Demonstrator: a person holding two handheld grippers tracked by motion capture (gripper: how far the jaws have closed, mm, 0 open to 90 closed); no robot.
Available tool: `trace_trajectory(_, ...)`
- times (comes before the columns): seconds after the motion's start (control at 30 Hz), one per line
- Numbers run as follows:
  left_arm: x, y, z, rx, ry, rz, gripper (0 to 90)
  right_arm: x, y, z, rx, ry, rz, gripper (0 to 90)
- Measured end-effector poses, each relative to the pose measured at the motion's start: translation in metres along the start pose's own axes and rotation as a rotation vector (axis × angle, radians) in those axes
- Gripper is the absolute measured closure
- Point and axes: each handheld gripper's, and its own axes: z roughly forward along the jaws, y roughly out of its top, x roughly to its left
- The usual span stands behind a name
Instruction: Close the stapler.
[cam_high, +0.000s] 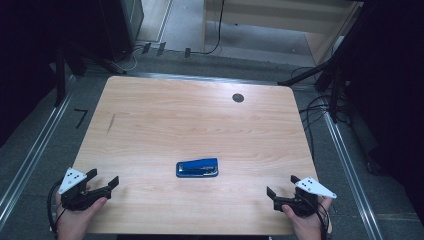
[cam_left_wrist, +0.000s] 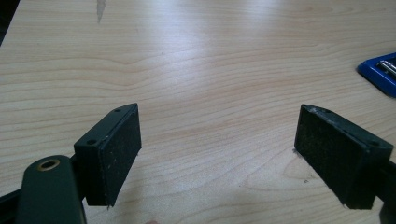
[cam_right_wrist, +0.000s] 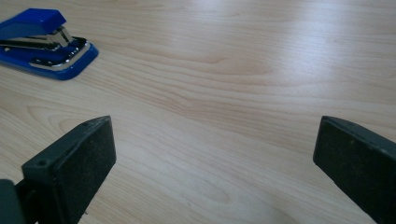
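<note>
A light wooden table (cam_high: 165, 110) with rounded corners carries a single blue stapler (cam_high: 197, 168), lying flat on its base about midway between the two pairs of jaws. Seen past the left gripper's jaws it sits off to the right and beyond them; past the right gripper's jaws, off to the left and beyond. A small dark round spot (cam_high: 238, 98) marks the tabletop far ahead of the right jaws

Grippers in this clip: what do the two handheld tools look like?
Each is a black two-jaw tool held in a bare hand. The left gripper and right gripper each carry a pale grey three-cornered plate with small dark dots. Flat, black, rough-textured rectangular pads face the jaws. Dark cables trail by the wrists.
</note>
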Motion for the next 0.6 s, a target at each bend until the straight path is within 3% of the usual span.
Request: trace_trajectory(0.6,0.000,0.000,0.000,0.002,-0.005,0.001,15.0,-0.037,-0.019,-0.022,0.005,-0.054,0.055,0.0)
